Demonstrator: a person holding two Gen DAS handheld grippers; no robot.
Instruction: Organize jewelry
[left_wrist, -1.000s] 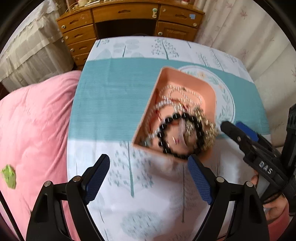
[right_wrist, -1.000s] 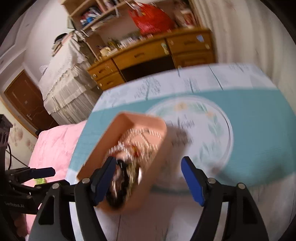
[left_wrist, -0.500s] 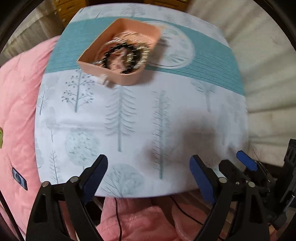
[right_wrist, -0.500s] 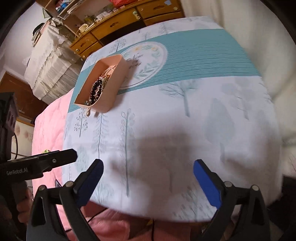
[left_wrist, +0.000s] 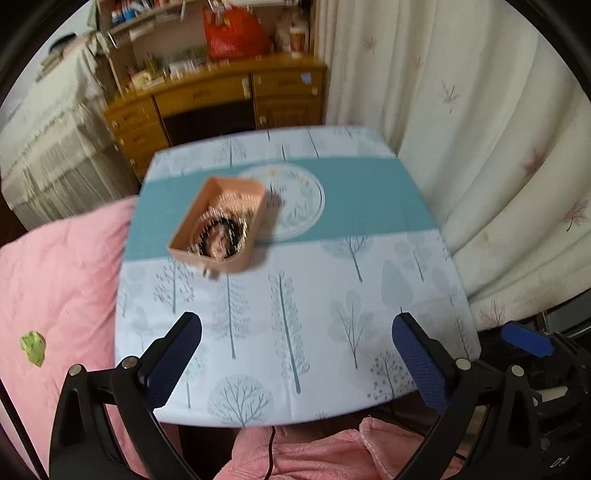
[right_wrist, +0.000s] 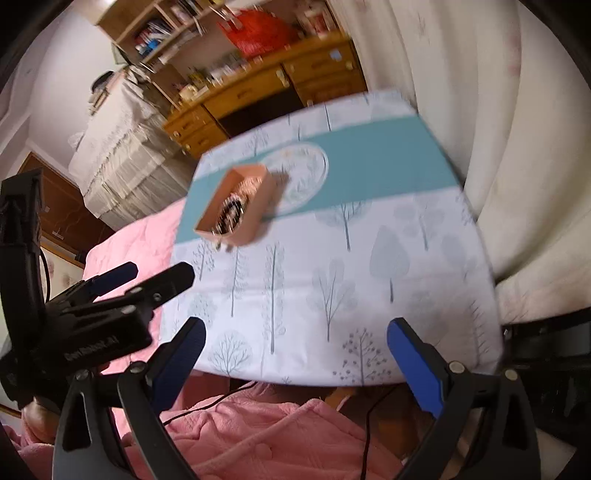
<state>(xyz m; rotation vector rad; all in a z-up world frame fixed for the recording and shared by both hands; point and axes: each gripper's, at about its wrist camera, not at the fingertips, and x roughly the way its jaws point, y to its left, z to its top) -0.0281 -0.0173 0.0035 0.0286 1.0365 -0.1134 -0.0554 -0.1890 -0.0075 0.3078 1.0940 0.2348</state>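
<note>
A pink tray (left_wrist: 192, 221) sits on the far left part of the table (left_wrist: 295, 314), on the teal band of the cloth. It holds a black bead bracelet (left_wrist: 221, 236) and a tangle of thin chains. The tray also shows in the right wrist view (right_wrist: 258, 218). My left gripper (left_wrist: 295, 354) is open and empty, held back over the table's near edge. My right gripper (right_wrist: 295, 354) is open and empty, also back at the near edge. The left gripper's body shows in the right wrist view (right_wrist: 110, 306).
A pink quilt (left_wrist: 55, 295) lies left of the table. White curtains (left_wrist: 480, 147) hang on the right. A wooden desk (left_wrist: 221, 99) with cluttered shelves stands behind the table. Pink clothing (right_wrist: 258, 435) and a black cable lie below the near edge.
Both grippers have pulled far back from the tray to the table's near edge and tilted up. The tray with the jewelry stays on the table.
</note>
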